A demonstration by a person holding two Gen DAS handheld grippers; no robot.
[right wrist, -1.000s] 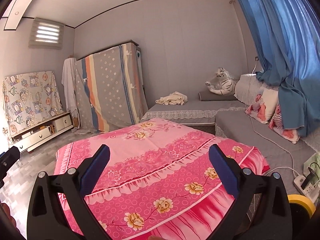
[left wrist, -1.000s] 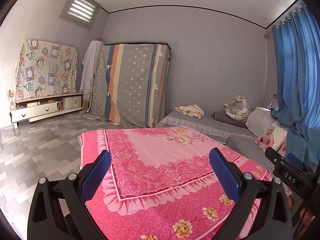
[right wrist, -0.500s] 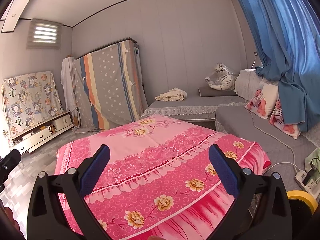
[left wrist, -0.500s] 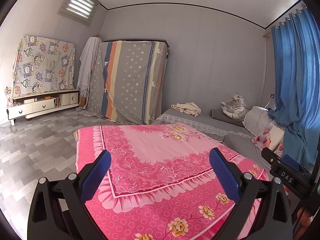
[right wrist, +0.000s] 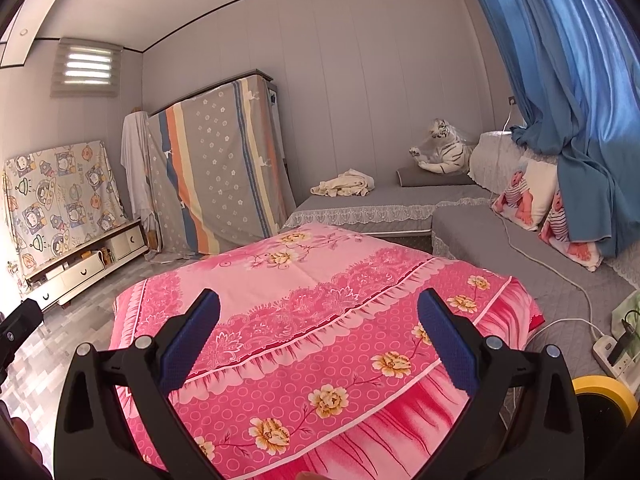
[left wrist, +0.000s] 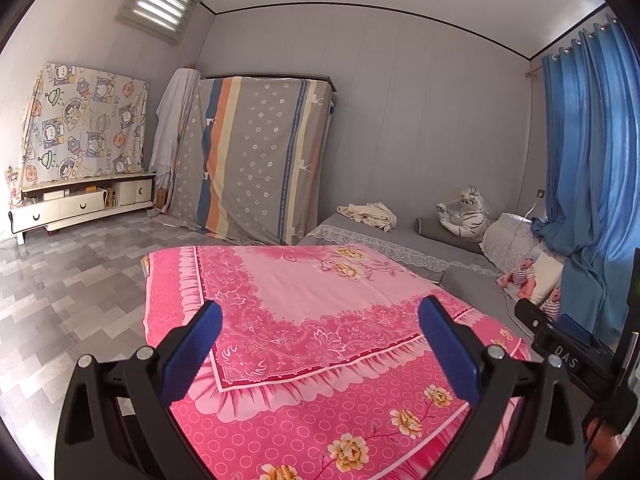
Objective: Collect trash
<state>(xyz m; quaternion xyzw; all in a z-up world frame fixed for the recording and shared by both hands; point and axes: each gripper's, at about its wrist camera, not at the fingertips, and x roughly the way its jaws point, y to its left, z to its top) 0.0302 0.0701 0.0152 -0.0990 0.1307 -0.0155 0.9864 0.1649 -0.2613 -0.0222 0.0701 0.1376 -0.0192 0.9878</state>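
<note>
Room: grey walls, grey patterned floor (left wrist: 60, 300), blue curtain (left wrist: 584, 168) along the window side.

Main surface: low platform under a pink flowered cloth (left wrist: 320, 300), smooth and flat; whether it is a bed or a low desk cannot be told under the cover. Nothing lies on it in either view.

Other holdings: striped sheet draped over tall furniture (left wrist: 256, 152); cartoon-print sheet (left wrist: 84, 120) above a low white cabinet (left wrist: 80, 204); grey floor cushions (right wrist: 384, 196) carrying a crumpled cream cloth (right wrist: 344, 182), a toy tiger (right wrist: 444, 152) and baby-print pillows (right wrist: 532, 196); a white cable running to a power strip (right wrist: 612, 350); a yellow-rimmed round thing (right wrist: 608, 396) at the lower right edge, kind unclear.

Trash: none identifiable in either view, on the cloth, floor or cushions. No bin or bag is recognisable either. Judgement: this fits a room where the trash lies out of view and waits to be found, and equally one where it is already gathered; the pictures do not settle which.

Left hand-held gripper (left wrist: 320, 344): jaws spread wide, blue pads well apart, nothing between them, touching nothing, raised above the near edge of the pink cloth.

Right hand-held gripper (right wrist: 320, 340): likewise spread wide, nothing between its pads, clear of the cloth below.
</note>
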